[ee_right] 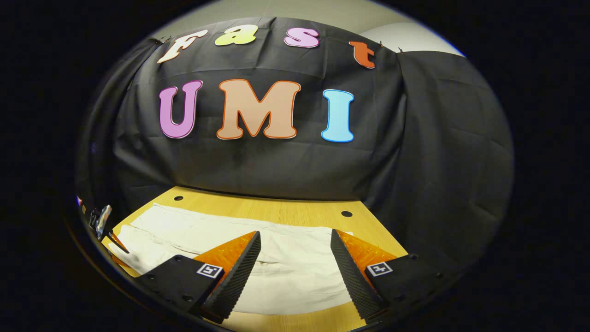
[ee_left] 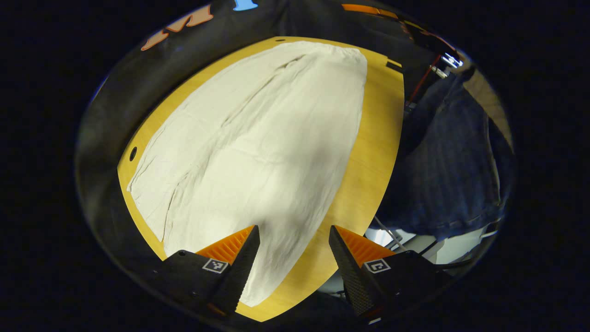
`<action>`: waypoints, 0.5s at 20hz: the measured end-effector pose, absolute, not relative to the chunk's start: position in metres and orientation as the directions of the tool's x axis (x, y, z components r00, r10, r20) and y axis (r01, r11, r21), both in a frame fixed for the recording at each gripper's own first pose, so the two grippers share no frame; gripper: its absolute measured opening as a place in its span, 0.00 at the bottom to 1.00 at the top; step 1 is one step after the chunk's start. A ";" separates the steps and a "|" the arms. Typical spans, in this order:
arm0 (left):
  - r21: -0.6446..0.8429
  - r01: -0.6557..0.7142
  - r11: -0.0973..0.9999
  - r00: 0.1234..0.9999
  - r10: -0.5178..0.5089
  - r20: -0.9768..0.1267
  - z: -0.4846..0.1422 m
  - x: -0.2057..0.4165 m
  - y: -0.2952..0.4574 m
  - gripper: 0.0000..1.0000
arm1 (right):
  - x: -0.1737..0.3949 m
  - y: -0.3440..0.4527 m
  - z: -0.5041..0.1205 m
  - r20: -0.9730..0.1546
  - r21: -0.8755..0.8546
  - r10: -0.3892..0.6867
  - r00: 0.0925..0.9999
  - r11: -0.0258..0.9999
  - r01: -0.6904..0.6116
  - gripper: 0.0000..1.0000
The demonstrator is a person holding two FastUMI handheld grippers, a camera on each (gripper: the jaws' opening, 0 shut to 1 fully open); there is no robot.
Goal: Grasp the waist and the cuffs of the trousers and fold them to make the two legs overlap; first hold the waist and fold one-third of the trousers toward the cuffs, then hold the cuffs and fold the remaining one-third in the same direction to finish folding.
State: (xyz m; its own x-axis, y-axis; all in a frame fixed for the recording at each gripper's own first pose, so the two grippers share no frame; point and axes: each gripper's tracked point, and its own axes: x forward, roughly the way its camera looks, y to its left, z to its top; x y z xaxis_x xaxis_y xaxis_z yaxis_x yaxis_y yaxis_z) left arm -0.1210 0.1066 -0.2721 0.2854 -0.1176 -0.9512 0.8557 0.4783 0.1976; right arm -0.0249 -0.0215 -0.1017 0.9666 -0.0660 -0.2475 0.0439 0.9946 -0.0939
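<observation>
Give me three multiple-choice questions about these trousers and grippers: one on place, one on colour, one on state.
1. Where do the trousers lie?
A. on the wooden table
B. on the floor
C. over a chair

2. What colour are the trousers?
A. black
B. off-white
C. red

3. How does the left gripper stand?
A. shut on the cloth
B. open above the cloth
C. shut on nothing

Answers: 1 A, the pale cloth is spread on the table's top; 2 B, the fabric reads off-white in both views; 3 B, its fingers stand wide apart with nothing between.
</observation>
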 end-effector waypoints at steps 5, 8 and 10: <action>0.164 0.885 0.436 0.216 -0.072 -0.974 -0.294 -0.128 0.131 0.84 | -0.019 -0.018 -0.105 -0.259 -0.121 -0.067 0.964 0.992 0.036 0.97; 0.176 0.887 0.427 0.214 -0.043 -0.976 -0.302 -0.126 0.140 0.83 | -0.014 -0.017 -0.109 -0.270 -0.124 -0.063 0.961 0.992 0.030 0.97; 0.159 0.887 0.434 0.200 -0.049 -0.979 -0.304 -0.127 0.143 0.83 | -0.011 -0.015 -0.110 -0.270 -0.123 -0.057 0.961 0.992 0.024 0.97</action>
